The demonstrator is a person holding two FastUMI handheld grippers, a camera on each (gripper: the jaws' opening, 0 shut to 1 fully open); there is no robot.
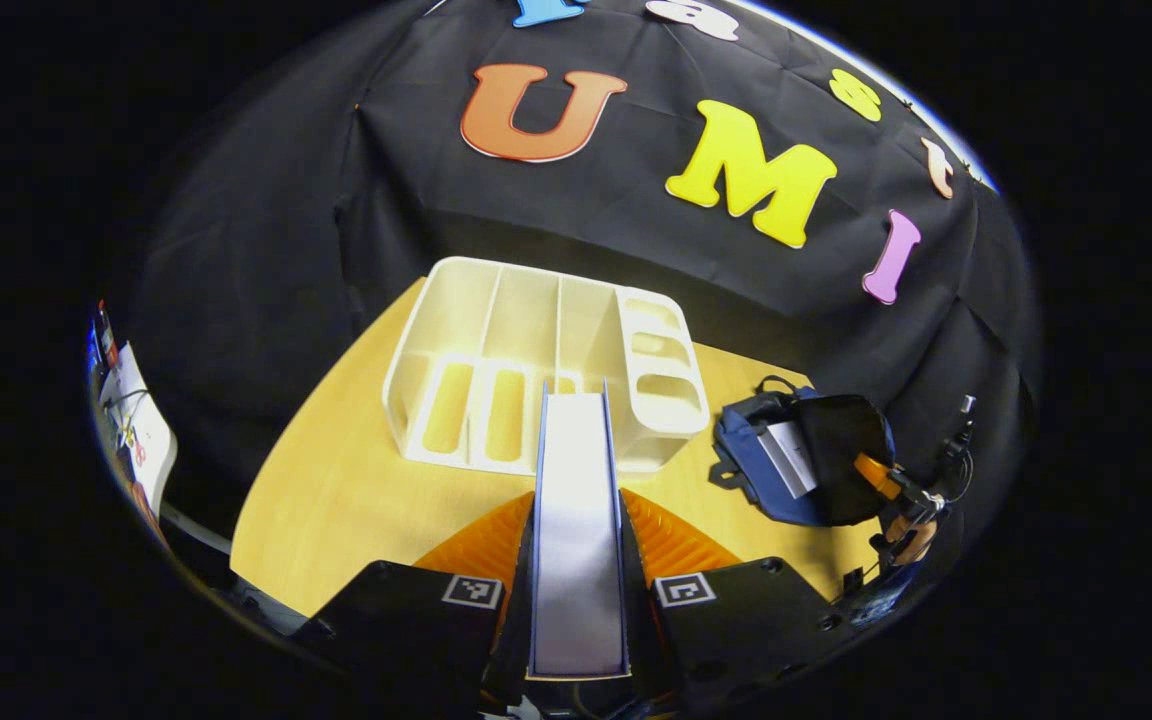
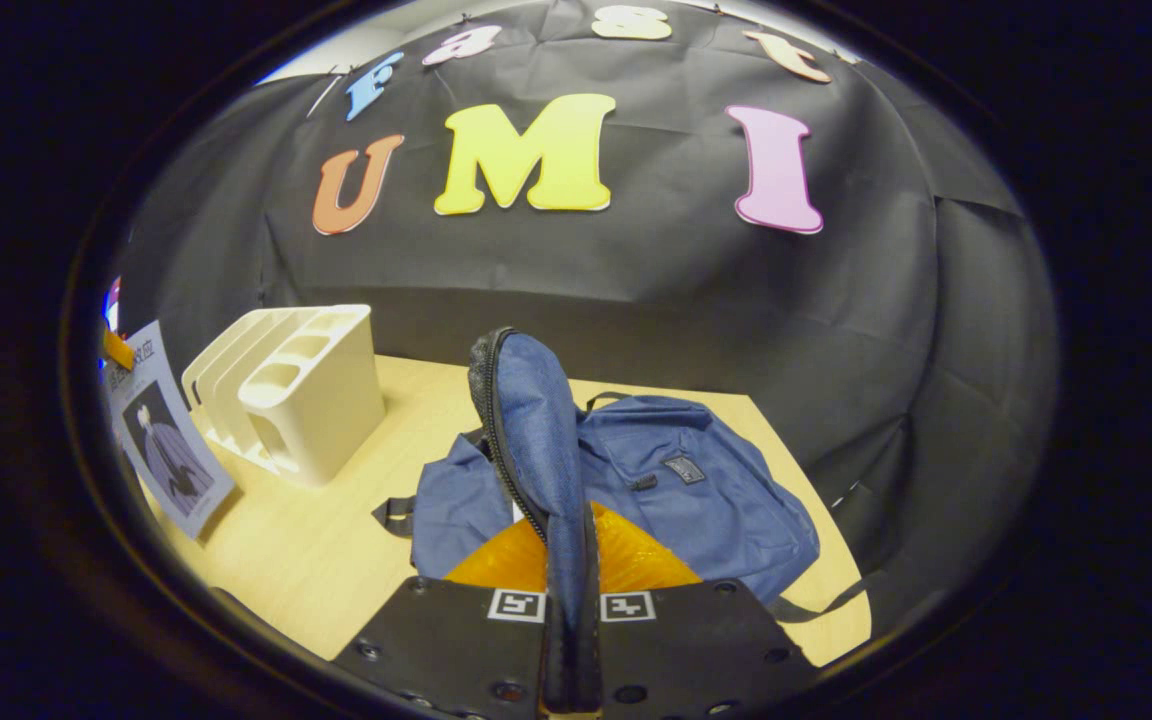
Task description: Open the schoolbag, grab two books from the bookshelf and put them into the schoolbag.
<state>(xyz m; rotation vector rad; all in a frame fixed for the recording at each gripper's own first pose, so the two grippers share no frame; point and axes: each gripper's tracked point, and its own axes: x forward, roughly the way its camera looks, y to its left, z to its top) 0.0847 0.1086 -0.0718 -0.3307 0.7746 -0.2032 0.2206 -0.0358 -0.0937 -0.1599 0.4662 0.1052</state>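
Black cloth backs your pale wooden table. At lower centre of the left gripper view, your left tool is clamped on a book, seen edge-on: stiff, thin and likely light, so grip near the spine. At lower centre of the right gripper view, your right tool pinches the schoolbag flap; soft cloth, it will sag. The white bookshelf stands upper centre.
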